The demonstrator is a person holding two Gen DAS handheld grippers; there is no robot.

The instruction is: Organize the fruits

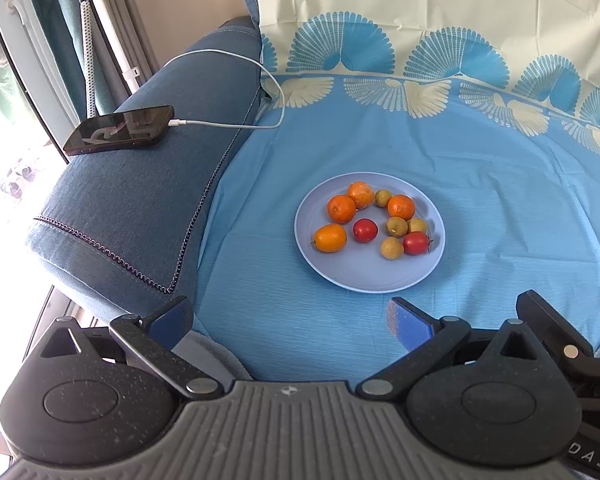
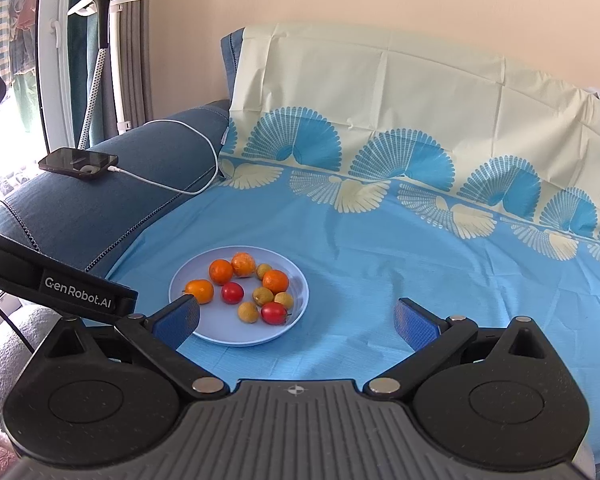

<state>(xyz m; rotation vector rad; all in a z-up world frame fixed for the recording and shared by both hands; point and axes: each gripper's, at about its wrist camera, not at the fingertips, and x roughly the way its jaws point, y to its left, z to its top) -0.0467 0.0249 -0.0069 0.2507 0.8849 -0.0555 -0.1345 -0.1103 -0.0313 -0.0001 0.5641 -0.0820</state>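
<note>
Pale blue plate (image 1: 364,276) with oranges, red fruits and small brown fruits lies on the blue cloth (image 1: 500,208), far from both grippers. Left gripper (image 1: 290,320) and right gripper (image 2: 296,316) are wide open, holding nothing.

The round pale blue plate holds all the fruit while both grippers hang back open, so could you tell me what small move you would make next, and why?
Probably ease the right gripper forward and left toward the small oval orange fruit at the round pale blue plate's near-left edge. Its jaws are open and empty, that fruit lies closest to its left finger, and it sits slightly apart from the rest.
</note>
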